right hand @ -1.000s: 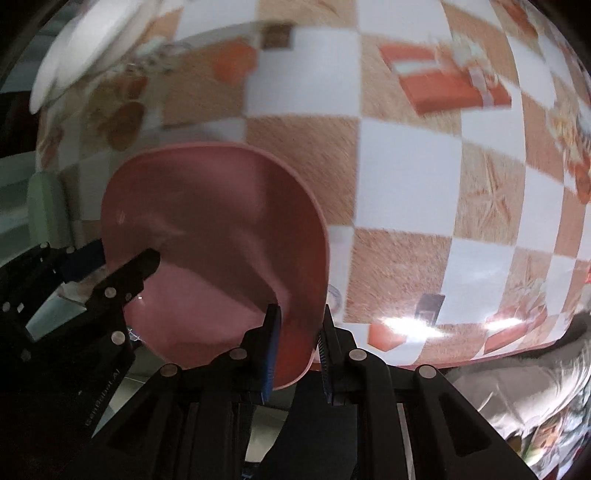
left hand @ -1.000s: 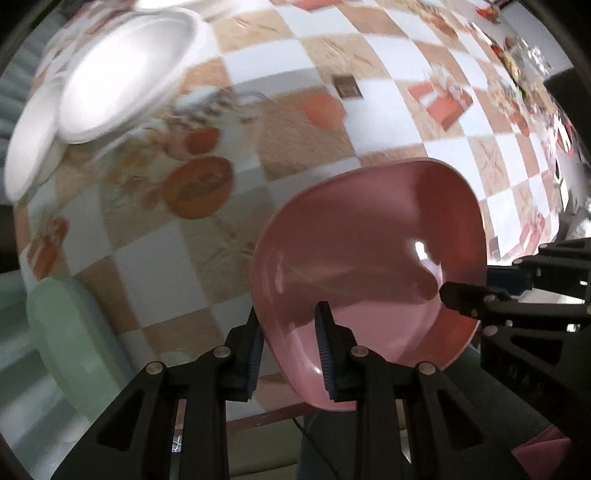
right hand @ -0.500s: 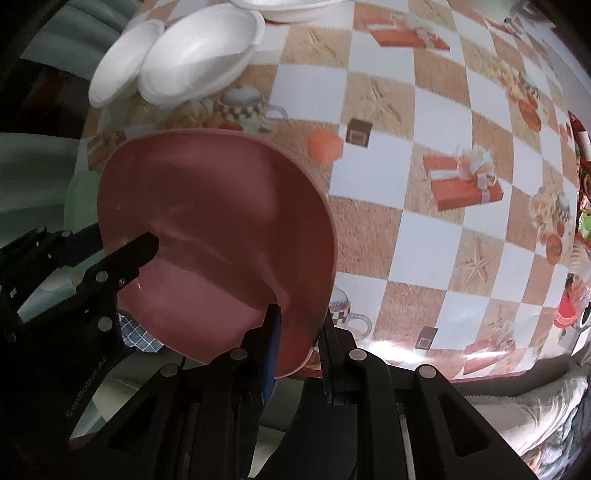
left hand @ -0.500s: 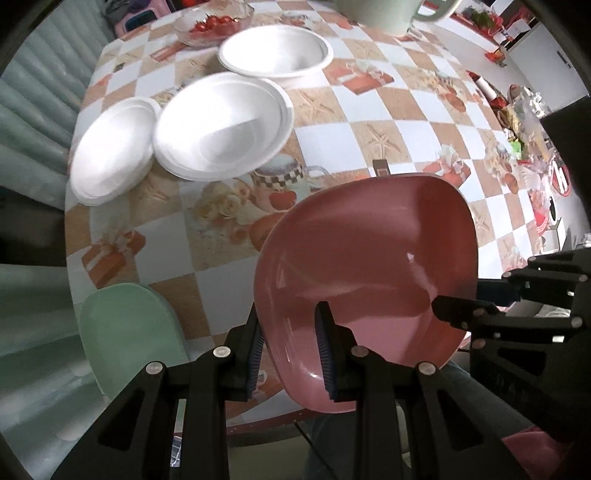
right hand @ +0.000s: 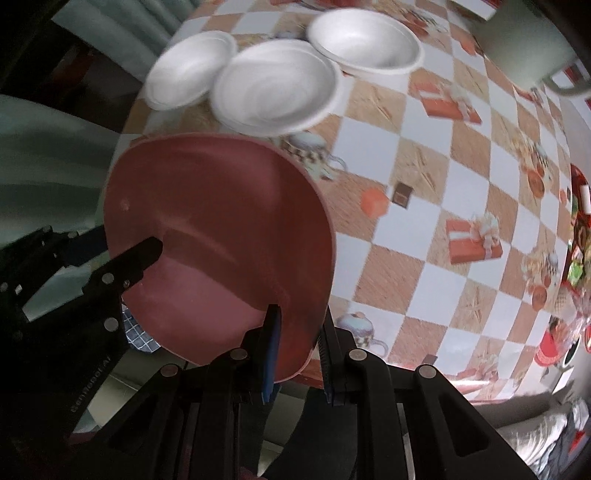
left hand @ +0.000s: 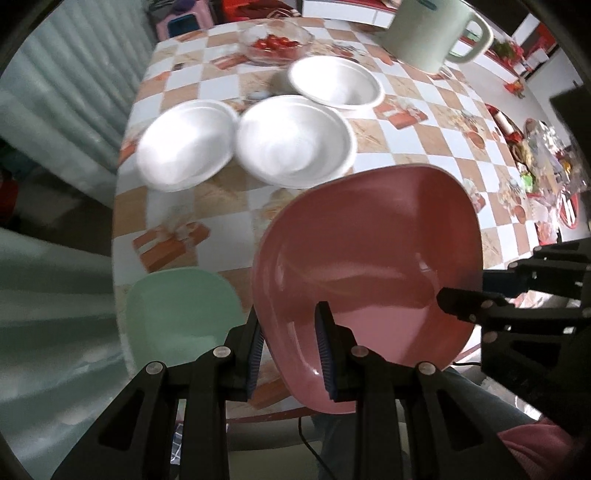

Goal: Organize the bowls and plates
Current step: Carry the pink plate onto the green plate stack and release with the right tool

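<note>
A pink square plate [left hand: 369,266] hangs above the near edge of the table, gripped from both sides. My left gripper [left hand: 291,328] is shut on its near-left rim. My right gripper [right hand: 299,328] is shut on the opposite rim of the pink plate [right hand: 218,236], and shows in the left wrist view as the right gripper [left hand: 461,295] at the far right. A mint green plate [left hand: 181,314] lies on the table's near-left corner. Farther back sit two white plates [left hand: 186,147] [left hand: 295,140] and a white bowl [left hand: 334,83].
The table wears a checkered cloth [left hand: 413,140] printed with gift boxes. A glass bowl of tomatoes [left hand: 275,44] and a pale green kettle [left hand: 428,33] stand at the back. Cluttered items [left hand: 546,177] crowd the far right. A person's legs [left hand: 461,424] show below the table edge.
Both grippers have risen with the pink plate, so more of the table shows. The white plates, white bowl, tomato bowl and kettle have come into view.
</note>
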The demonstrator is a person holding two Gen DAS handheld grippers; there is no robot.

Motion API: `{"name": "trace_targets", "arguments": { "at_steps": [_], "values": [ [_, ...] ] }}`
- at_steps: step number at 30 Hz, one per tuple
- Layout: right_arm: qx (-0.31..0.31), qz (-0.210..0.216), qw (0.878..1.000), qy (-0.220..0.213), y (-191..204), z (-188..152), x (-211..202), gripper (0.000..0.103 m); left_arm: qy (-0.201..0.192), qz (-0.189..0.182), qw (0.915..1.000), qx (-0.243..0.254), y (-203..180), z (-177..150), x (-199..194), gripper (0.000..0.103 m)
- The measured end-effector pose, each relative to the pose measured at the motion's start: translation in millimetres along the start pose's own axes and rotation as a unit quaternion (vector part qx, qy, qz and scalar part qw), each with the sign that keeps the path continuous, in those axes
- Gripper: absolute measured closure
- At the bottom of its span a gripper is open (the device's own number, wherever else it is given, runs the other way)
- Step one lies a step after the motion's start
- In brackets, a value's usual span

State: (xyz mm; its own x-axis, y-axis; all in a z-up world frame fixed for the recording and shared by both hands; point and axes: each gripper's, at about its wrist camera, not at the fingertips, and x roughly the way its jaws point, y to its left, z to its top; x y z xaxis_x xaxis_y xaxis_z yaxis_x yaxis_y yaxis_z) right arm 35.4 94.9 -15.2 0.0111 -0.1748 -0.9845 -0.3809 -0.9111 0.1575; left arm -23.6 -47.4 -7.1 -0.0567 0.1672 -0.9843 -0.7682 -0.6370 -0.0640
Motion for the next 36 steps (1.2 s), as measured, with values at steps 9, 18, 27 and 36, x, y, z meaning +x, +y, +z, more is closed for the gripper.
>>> {"name": "trace_targets", "arguments": {
  "at_steps": [9,18,27,36],
  "values": [
    [-0.042,0.017,0.999,-0.014,51,3,-1,0.081,-0.008,0.023,0.999,-0.037,38,-13,-11,0.074],
    [-0.054,0.034,0.998,-0.006,77,-3,5,0.081,-0.002,0.039,0.9984,-0.042,55,-31,-14,0.074],
    [-0.083,0.037,0.996,0.003,105,-2,12,0.081,-0.002,0.046,0.9965,-0.069,75,-41,-15,0.074],
    [-0.104,0.027,0.994,0.017,121,2,22,0.081,0.009,0.047,0.9955,-0.081,88,-46,-7,0.074]
  ]
}}
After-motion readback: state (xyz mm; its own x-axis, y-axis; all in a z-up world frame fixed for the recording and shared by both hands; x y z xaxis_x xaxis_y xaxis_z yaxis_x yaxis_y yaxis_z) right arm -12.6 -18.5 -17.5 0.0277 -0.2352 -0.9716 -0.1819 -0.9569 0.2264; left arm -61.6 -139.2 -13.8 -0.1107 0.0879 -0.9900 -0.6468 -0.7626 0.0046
